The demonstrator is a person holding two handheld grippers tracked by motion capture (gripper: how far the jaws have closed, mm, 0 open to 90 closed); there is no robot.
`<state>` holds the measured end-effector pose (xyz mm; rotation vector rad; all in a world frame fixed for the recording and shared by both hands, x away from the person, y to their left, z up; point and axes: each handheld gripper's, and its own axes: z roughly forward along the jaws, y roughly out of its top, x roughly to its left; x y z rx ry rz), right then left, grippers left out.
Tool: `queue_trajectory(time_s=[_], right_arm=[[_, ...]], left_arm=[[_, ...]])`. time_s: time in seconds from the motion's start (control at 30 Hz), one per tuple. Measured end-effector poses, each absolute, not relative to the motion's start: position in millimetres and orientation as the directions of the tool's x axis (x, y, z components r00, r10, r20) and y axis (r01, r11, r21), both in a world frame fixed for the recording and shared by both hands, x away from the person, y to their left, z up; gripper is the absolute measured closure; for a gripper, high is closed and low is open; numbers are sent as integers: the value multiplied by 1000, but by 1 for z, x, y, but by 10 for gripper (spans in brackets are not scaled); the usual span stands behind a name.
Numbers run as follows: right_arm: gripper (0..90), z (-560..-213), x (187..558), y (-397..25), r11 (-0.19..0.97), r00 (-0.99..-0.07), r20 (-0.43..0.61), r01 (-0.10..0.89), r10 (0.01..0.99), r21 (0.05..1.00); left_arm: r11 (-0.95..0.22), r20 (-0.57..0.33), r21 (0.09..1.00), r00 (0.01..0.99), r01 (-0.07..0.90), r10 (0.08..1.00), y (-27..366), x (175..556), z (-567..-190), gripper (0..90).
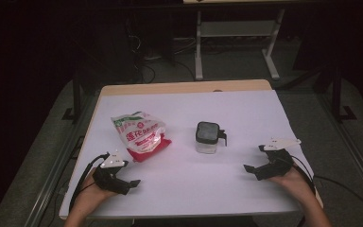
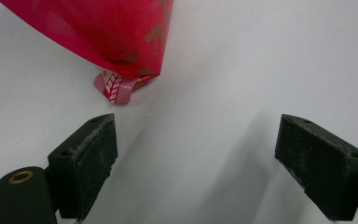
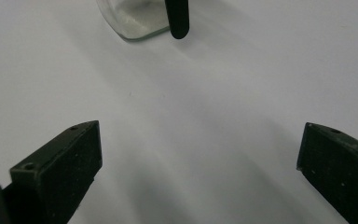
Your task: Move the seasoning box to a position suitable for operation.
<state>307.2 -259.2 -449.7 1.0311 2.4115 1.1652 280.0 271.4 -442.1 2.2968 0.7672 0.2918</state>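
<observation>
In the high view, the person's left hand (image 1: pixel 96 188) comes in at the lower left of the frame and rests low on the white tabletop (image 1: pixel 246 113), holding the left tool (image 1: pixel 131 184) with its tip turned toward the middle of the frame. The right hand (image 1: pixel 293 178) comes in at the lower right, likewise low over the tabletop, and its right tool (image 1: pixel 254 162) points leftward, toward the centre. Each tool carries a pale three-cornered plate on top and trails a dark cable back past the wrist.

Both tools have their jaws spread wide apart with nothing between them. In the left gripper view the two black jaws stand at the lower left and lower right of the frame, with bare white surface between them; the right gripper view shows the same wide gap.

The red and white bag (image 1: pixel 141 135) lies left of centre in the high view, just above the left tool, crumpled, with printed lettering on its face. Its red lower corner (image 2: pixel 107 32) fills the upper left of the left gripper view, near the left jaw but apart from it.

The small clear jar (image 1: pixel 207 137) with a dark lid and a side handle stands upright at the middle of the tabletop, well apart from the right tool. Its glass base (image 3: pixel 133 18) and black handle tip appear at the top of the right gripper view. What the jar holds I cannot tell; it looks pale inside.
</observation>
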Motion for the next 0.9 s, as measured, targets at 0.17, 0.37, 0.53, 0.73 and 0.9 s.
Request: queue_trajectory(time_s=[0.17, 0.37, 0.53, 0.73, 0.9], right_arm=[[0, -450, 307, -259, 425, -715, 69, 487, 696, 763], [0, -450, 307, -260, 423, -716, 78, 492, 694, 761], [0, -448, 306, -260, 423, -715, 78, 494, 695, 760], [0, -441, 306, -254, 440, -722, 77, 499, 688, 747], [0, -432, 311, -244, 477, -742, 52, 481, 668, 736]], left_arm=[[-583, -19, 675, 800, 452, 599, 270, 282, -442, 120], [-563, -44, 686, 798, 461, 601, 269, 281, -439, 110], [-568, -32, 687, 800, 453, 600, 270, 279, -436, 104], [-570, -16, 686, 793, 452, 610, 269, 282, -437, 105], [-551, -21, 697, 781, 459, 624, 277, 282, -435, 107]])
